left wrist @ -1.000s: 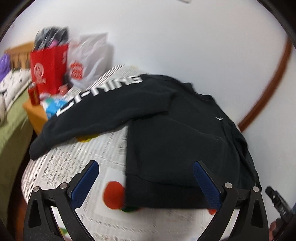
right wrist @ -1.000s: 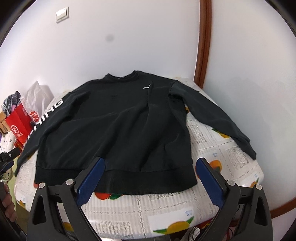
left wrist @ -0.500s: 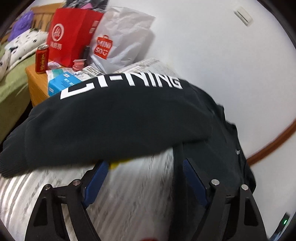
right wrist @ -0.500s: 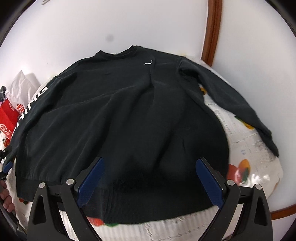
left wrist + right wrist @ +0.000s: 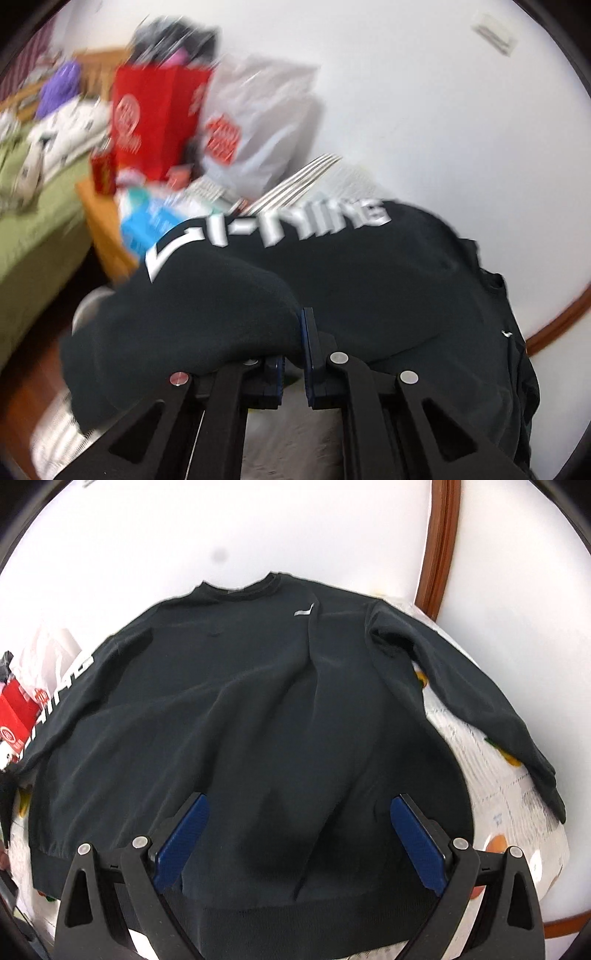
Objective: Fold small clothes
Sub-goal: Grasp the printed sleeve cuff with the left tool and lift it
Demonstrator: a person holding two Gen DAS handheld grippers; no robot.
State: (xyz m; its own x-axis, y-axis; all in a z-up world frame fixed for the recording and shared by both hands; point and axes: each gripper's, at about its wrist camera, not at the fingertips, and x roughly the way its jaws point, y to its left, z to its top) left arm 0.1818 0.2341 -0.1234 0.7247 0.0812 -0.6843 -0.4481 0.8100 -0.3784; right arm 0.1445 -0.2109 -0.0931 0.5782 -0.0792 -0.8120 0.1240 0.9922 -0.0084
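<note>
While the left tool (image 5: 301,332) has just clamped onto the black sweatshirt (image 5: 258,709) sleeve (image 5: 192,314), the right tool (image 5: 299,834) hovers wide above its hem.

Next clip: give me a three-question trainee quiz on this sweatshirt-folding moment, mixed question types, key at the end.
1. True or false: the left gripper has its jaws wide open above the sweatshirt.
2. Which part of the sweatshirt does the left gripper pinch? A) collar B) lettered sleeve C) hem
3. Fill in: the right gripper hangs with jaws ____ over the sweatshirt's lower body.

Key: 1 false, they have just closed on fabric; 2 B; 3 open.
</note>
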